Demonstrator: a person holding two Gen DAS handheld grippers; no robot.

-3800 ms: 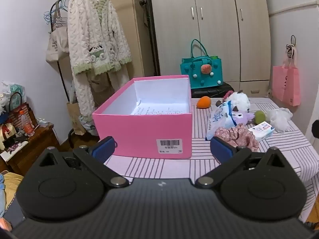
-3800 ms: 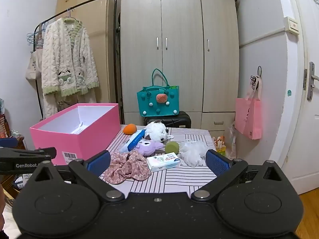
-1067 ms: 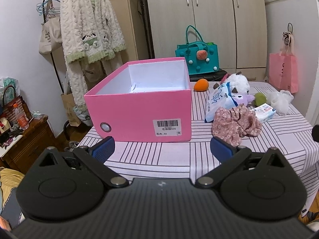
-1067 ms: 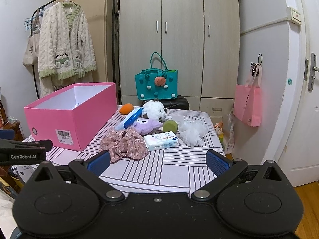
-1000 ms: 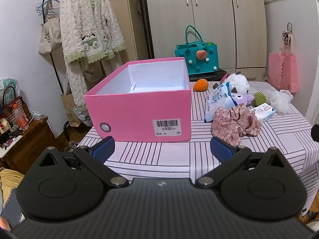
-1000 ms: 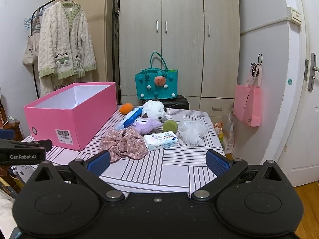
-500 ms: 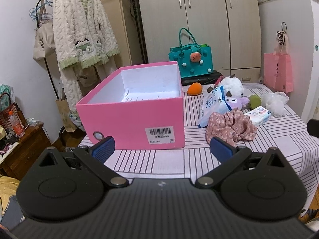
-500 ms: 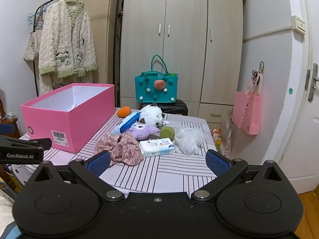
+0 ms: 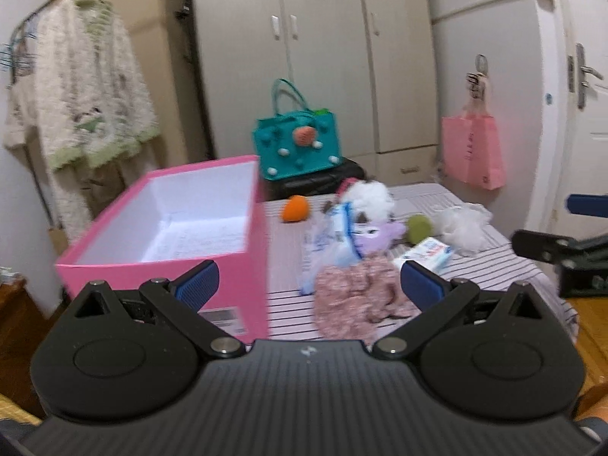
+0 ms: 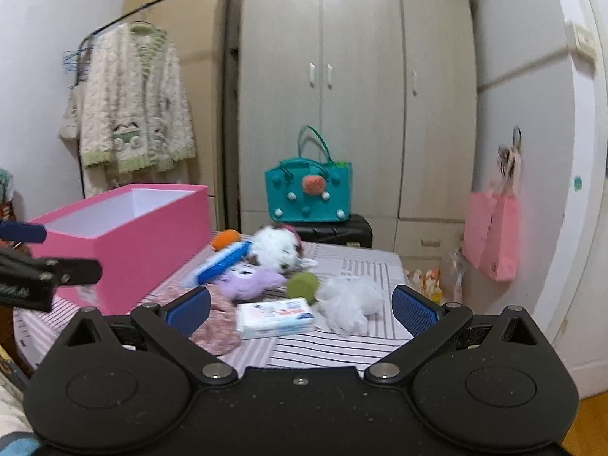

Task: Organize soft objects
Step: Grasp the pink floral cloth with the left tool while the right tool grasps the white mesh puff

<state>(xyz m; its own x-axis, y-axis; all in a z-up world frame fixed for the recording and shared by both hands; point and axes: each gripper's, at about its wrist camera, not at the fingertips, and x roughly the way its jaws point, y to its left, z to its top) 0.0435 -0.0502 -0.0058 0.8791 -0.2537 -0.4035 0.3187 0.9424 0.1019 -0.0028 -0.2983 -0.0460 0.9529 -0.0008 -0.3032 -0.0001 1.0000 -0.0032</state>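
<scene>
An open pink box (image 9: 178,235) stands on the left of a striped table (image 9: 490,266); it also shows in the right wrist view (image 10: 140,239). To its right lie a floral pink scrunchie cloth (image 9: 353,304), a blue-white tissue pack (image 9: 330,243), a purple plush (image 9: 374,233), a white fluffy plush (image 9: 370,195), an orange ball (image 9: 294,208), a green ball (image 9: 418,228), a wipes pack (image 10: 273,317) and a white mesh puff (image 10: 351,302). My left gripper (image 9: 307,285) is open and empty, above the scrunchie. My right gripper (image 10: 300,309) is open and empty, just short of the wipes pack.
A teal bag (image 10: 307,193) sits on a black case behind the table, in front of a wardrobe (image 10: 357,87). A pink bag (image 10: 494,235) hangs on the right wall. A clothes rack with a knit cardigan (image 10: 133,106) stands at the left.
Both grippers have moved forward toward the table and the left one has swung right, over the scrunchie. The objects have not moved. Both stay open.
</scene>
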